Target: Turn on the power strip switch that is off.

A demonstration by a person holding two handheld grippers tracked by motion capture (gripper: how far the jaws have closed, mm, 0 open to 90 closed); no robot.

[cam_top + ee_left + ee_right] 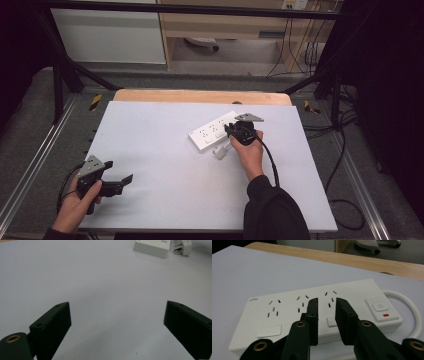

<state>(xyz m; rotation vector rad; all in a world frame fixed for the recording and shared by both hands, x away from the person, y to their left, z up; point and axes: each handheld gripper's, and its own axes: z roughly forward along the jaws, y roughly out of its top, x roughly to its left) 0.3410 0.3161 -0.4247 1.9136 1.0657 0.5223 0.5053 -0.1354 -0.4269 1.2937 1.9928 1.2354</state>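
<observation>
A white power strip with several sockets and a switch lies at the middle right of the white tabletop. It also fills the right gripper view as the power strip. My right gripper hovers over its near edge, jaws a narrow gap apart with nothing between them. A small white plug lies on the table just in front of the strip, beside that hand. My left gripper rests near the table's front left, jaws wide open and empty. In the left gripper view the strip and plug lie far off.
The strip's white cable loops off to its right. A wooden strip runs along the table's far edge. Black frame legs and floor cables stand around the table, and a chair base sits beyond it.
</observation>
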